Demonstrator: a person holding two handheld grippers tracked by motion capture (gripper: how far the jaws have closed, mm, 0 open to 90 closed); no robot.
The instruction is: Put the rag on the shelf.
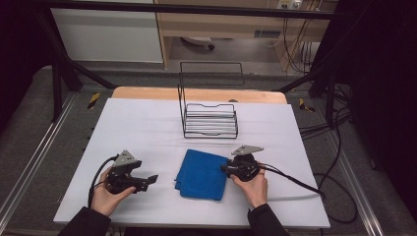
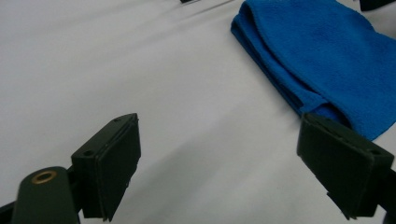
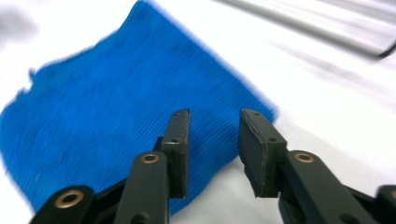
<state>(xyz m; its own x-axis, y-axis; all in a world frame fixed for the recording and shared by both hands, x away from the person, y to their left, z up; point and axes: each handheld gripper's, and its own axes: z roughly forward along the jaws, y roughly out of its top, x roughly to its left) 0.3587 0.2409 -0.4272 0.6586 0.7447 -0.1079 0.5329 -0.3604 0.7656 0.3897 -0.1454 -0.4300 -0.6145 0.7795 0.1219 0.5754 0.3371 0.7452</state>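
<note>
**Folded cloth, corner let go**

The blue towel (image 1: 202, 174) lies folded on the white table (image 1: 147, 128), mid-front. Right gripper (image 1: 227, 169) hovers over its edge, jaws slightly parted, holding nothing — left gripper (image 1: 150, 180) gapes wide beside it. Next, probably 1 fresh pinch.

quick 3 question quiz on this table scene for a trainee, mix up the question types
1. True or false: the blue cloth lies folded on the white table.
2. What stands behind the cloth? A) a black wire rack B) a red bowl C) a stack of plates
3. Which tool's jaws stand wider apart, the left tool or the right tool?

Key
1. True; stacked layers show along its edge in the left gripper view.
2. A
3. The left tool; nothing is between its jaws. The right tool's narrower jaws hang by the cloth's corner, with a gap between them.
</note>
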